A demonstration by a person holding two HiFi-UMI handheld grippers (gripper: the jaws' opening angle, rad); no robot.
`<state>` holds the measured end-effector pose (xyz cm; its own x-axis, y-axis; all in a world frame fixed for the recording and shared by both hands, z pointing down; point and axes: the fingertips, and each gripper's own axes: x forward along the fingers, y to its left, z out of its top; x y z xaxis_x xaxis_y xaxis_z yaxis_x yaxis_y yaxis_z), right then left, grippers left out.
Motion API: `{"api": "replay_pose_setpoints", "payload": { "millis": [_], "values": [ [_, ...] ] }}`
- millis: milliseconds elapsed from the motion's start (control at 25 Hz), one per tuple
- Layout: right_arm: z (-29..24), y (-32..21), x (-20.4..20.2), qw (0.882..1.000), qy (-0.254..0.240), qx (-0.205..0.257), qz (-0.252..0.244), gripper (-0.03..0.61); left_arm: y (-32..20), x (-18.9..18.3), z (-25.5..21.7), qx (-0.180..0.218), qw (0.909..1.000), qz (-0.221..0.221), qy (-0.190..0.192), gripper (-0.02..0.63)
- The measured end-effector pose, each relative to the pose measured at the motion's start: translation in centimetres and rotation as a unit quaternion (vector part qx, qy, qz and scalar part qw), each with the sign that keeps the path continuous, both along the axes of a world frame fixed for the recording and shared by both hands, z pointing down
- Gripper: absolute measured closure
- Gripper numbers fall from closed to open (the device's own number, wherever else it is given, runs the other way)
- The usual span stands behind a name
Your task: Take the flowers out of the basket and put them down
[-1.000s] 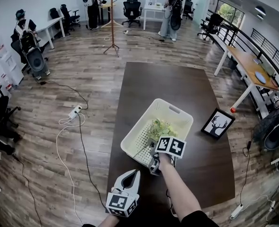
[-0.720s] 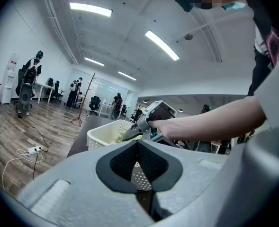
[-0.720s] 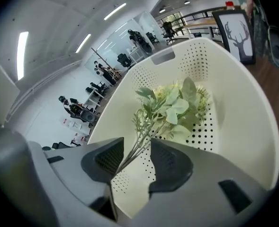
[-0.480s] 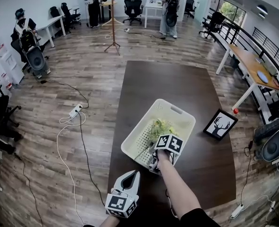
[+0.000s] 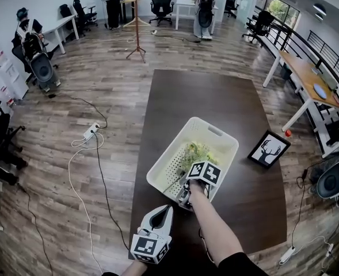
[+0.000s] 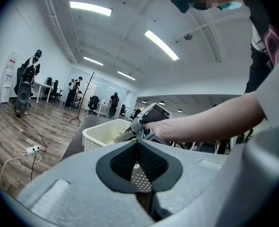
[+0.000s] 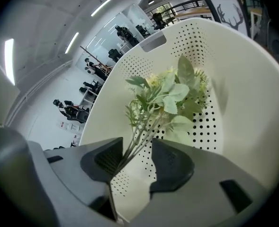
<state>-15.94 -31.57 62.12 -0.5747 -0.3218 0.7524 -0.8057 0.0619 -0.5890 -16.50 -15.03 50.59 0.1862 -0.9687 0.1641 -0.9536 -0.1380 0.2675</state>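
left gripper (image 5: 167,210): pale grey shell that tapers to a point; black ribbed pads (image 6: 122,162)
right gripper (image 5: 183,194): grey shell with rounded shoulders; black ribbed pads (image 7: 172,164)
cube (image 5: 149,248): white, with black square markers; a second one rides on the right gripper
sleeve (image 5: 238,266): black, short, on the right arm
top (image 6: 260,13): dark, with a pink-edged patch (image 6: 273,38)

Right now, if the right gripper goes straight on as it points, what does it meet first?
The flower stems, already between the right gripper's jaws, which have just been opening; then probably the basket's perforated wall.
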Motion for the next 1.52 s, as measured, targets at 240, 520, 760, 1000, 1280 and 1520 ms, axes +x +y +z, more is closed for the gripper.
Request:
{"api": "replay_pose_setpoints", "payload": {
  "millis": [240,520,760,1000,1280,1520],
  "values": [
    [0.3,-0.7,-0.6,1.000,-0.023,-0.012,-0.009,0.428,0.1,-0.4,0.9,-0.010,0.9999,-0.006,-0.002,0.605],
    [0.2,-0.8,-0.6,0.999,-0.045,-0.024,0.016,0.471,0.1,-0.6,1.2,-0.018,0.9998,-0.004,-0.006,0.605],
    [-0.2,-1.5,0.6,0.999,-0.023,0.005,0.024,0.531,0.1,-0.5,1.3,-0.018,0.9998,-0.001,-0.007,0.606],
    [-0.3,-1.3,1.4,0.998,-0.043,-0.003,0.038,0.535,0.3,-0.3,0.9,-0.017,0.9998,0.001,-0.009,0.606],
    [-1.1,-1.3,1.6,0.997,-0.066,0.009,0.041,0.537,0.4,-0.2,1.0,-0.015,0.9998,0.001,-0.013,0.605],
    [-2.7,-1.0,2.1,0.995,-0.089,0.027,0.042,0.537,0.4,-0.4,0.9,-0.016,0.9998,-0.008,-0.010,0.605]
  ]
}}
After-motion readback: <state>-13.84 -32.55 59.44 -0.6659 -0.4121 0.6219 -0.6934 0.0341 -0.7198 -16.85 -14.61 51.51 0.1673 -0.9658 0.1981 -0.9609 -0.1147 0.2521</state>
